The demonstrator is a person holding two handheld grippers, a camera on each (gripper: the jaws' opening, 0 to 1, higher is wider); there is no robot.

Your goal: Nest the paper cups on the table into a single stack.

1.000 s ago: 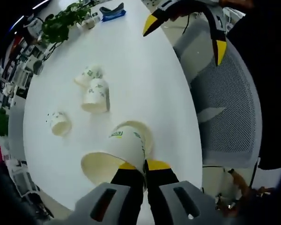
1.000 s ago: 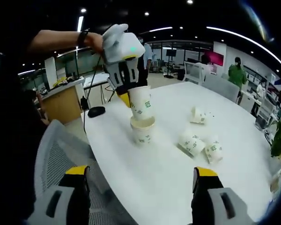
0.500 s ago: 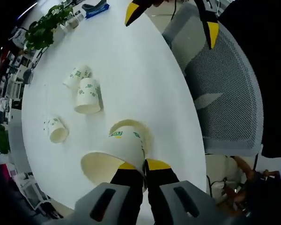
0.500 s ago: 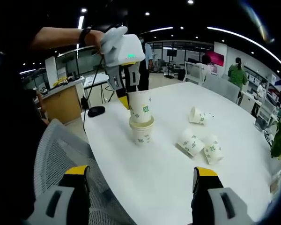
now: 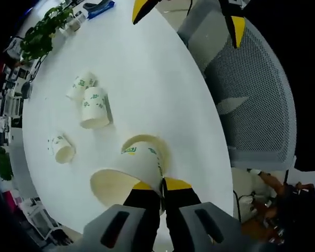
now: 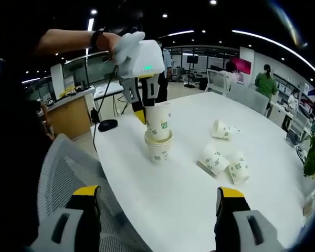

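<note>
My left gripper (image 5: 161, 185) is shut on the rim of a white paper cup (image 5: 139, 165), tilted with its base inside an upright cup (image 5: 156, 143) on the white table (image 5: 163, 79). In the right gripper view the left gripper (image 6: 146, 104) holds that cup (image 6: 158, 122) partly sunk into the standing cup (image 6: 158, 150). Two cups (image 5: 94, 107) (image 5: 80, 86) lie side by side further off, and another cup (image 5: 60, 149) lies alone. My right gripper (image 6: 157, 193) is open over the table's near edge with nothing between its jaws; its yellow tips (image 5: 140, 7) show in the left gripper view.
A grey mesh chair (image 5: 257, 105) stands against the table's edge, also seen as the chair (image 6: 58, 173) below my right gripper. A black mouse (image 6: 107, 125) lies near the stack. A potted plant (image 5: 42, 31) and small items sit at the far end.
The held cup has come down from above the standing cup and now sits partly inside it. The right gripper has stayed open and still.
</note>
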